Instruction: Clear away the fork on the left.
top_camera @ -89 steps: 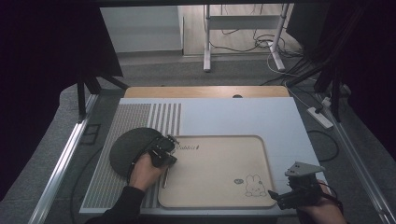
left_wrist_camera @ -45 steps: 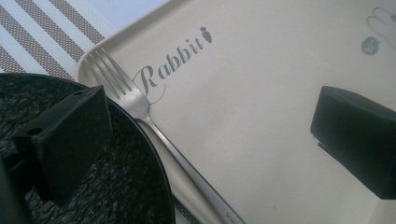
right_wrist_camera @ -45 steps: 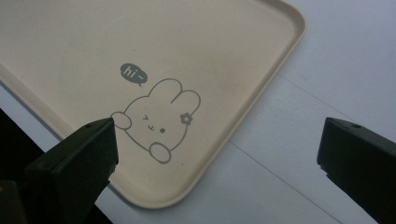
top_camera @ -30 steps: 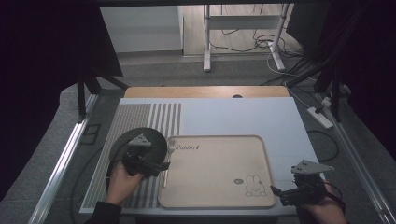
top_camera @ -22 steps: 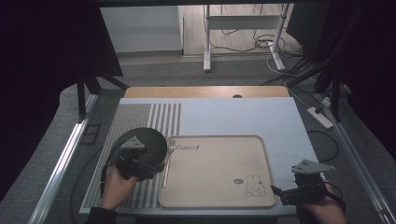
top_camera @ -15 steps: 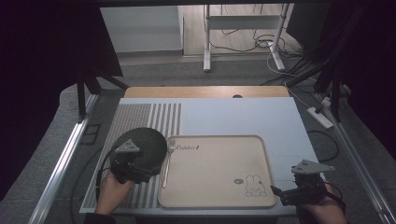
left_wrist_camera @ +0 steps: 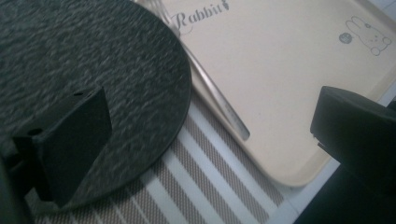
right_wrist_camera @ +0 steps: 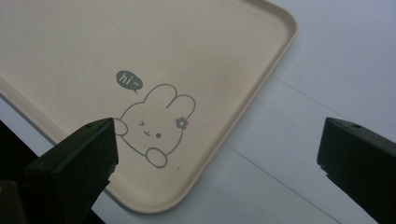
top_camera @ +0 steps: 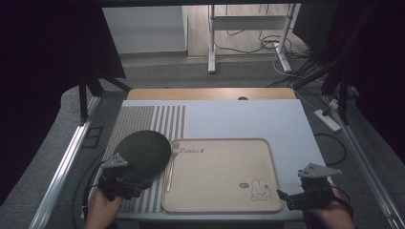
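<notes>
The high view has the whole layout: left tool (top_camera: 125, 182) at the near edge of the dark round plate (top_camera: 143, 153), right tool (top_camera: 305, 193) off the tray's near right corner, both over the tabletop (top_camera: 239, 119). The left gripper view gives the close-up: left tool's jaws spread wide with nothing between them, one over the plate, the other past the beige tray (left_wrist_camera: 280, 70). The right gripper view shows the right tool also spread and empty, straddling the tray corner with the rabbit drawing (right_wrist_camera: 156, 128).

The fork (top_camera: 171, 164) is a thin sliver from above. In the left gripper view the plate's rim hides its head and just the handle (left_wrist_camera: 215, 100) shows. It lies on the tray's left edge, just beside the plate, long axis running near-to-far, tines at the far end by the "Rabbit" lettering. The plate sits on the striped mat (top_camera: 143, 119).
</notes>
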Action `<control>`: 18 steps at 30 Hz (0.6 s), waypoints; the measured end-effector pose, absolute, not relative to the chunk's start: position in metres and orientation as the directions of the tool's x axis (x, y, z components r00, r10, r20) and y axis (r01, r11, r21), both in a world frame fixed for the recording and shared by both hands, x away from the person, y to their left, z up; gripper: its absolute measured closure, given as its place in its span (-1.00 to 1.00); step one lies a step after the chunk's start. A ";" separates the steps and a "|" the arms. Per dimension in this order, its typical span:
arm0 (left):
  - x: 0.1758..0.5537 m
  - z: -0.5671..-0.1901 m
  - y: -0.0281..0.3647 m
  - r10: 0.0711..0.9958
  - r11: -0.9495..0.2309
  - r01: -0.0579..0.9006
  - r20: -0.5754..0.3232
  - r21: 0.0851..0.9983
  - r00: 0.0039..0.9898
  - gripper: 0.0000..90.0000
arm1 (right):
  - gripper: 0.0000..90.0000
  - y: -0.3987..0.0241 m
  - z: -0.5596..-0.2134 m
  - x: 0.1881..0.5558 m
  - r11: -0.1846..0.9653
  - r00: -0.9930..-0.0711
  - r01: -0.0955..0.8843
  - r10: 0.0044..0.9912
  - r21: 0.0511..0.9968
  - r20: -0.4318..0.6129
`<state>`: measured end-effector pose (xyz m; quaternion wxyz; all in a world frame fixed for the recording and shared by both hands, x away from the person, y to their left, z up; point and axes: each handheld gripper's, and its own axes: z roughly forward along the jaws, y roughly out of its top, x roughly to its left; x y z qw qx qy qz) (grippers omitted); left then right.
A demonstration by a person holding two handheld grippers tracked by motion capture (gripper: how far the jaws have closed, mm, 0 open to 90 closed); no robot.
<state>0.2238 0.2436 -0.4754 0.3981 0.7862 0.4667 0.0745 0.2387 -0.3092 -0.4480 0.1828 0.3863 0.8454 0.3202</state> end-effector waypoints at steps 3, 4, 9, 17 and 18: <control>0.217 -0.476 0.248 0.800 -0.234 0.679 -0.259 0.696 0.541 -1.00 | -1.00 -0.309 -0.448 0.239 0.496 -0.633 0.537 0.771 0.682 -0.063; 0.215 -0.476 0.250 0.802 -0.230 0.680 -0.260 0.697 0.538 -1.00 | -1.00 -0.309 -0.448 0.239 0.496 -0.633 0.537 0.772 0.682 -0.063; 0.206 -0.479 0.255 0.813 -0.225 0.691 -0.258 0.687 0.522 -1.00 | -1.00 -0.309 -0.448 0.239 0.496 -0.632 0.538 0.773 0.681 -0.063; 0.194 -0.478 0.260 0.827 -0.211 0.694 -0.253 0.688 0.502 -1.00 | -1.00 -0.309 -0.448 0.239 0.496 -0.630 0.540 0.774 0.680 -0.065; 0.193 -0.478 0.260 0.828 -0.210 0.695 -0.252 0.687 0.500 -1.00 | -1.00 -0.309 -0.448 0.239 0.496 -0.630 0.539 0.774 0.680 -0.065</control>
